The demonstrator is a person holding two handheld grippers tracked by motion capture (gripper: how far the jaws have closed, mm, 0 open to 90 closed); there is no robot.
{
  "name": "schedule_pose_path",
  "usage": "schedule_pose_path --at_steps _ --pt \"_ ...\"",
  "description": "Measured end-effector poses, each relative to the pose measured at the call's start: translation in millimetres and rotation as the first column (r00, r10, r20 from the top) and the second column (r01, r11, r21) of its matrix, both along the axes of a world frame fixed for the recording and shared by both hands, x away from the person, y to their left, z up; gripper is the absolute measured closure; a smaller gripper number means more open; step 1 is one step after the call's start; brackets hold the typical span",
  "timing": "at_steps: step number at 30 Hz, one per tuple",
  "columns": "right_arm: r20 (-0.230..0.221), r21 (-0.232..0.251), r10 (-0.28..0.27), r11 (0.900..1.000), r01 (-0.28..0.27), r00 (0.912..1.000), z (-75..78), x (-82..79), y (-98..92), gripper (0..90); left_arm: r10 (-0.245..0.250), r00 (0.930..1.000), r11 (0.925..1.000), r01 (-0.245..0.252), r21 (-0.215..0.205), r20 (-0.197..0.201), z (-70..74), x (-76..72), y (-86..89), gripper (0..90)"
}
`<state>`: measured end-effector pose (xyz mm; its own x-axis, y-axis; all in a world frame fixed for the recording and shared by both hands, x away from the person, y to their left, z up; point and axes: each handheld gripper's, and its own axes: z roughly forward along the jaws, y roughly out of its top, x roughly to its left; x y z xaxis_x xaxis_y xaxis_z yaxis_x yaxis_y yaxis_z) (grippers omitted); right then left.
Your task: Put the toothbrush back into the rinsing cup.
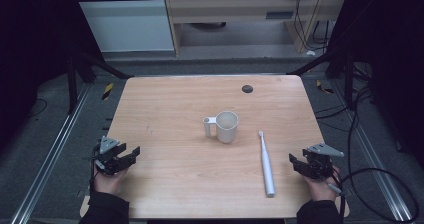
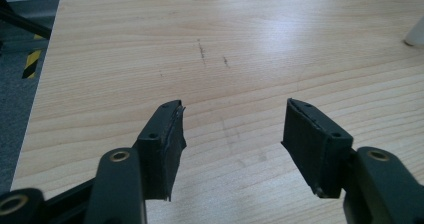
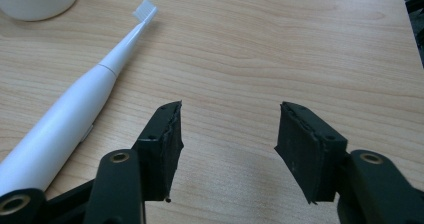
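While both your grippers rest apart at the near corners, nothing is held yet

At the left edge your left gripper [image 1: 131,154] sits with its jaws spread wide over bare table [image 1: 165,99], empty; near the middle the cream cup [image 1: 226,126] stands upright, handle turned left, well clear of both hands; just right of it the white electric toothbrush [image 1: 265,162] lies flat, bristles pointing away from you, probably so your right gripper [image 1: 293,161], jaws wide and empty, can take its handle from beside it
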<state>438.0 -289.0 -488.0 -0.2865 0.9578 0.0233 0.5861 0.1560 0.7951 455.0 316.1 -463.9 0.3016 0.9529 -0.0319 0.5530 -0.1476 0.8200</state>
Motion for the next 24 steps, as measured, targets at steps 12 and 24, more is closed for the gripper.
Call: schedule_pose_path --at_steps 12,24 --pt "0.022 -0.007 0.05 0.999 -0.049 0.9985 7.4 -10.9 11.2 48.8 -0.026 0.9996 0.999 0.026 0.035 -0.008 1.5 -3.7 -6.5 47.2" --pt "0.033 -0.014 0.132 0.991 -0.131 0.9908 15.1 -19.6 28.3 59.1 -0.051 0.9985 0.9975 0.052 0.048 -0.022 0.6 -2.8 -11.1 55.1"
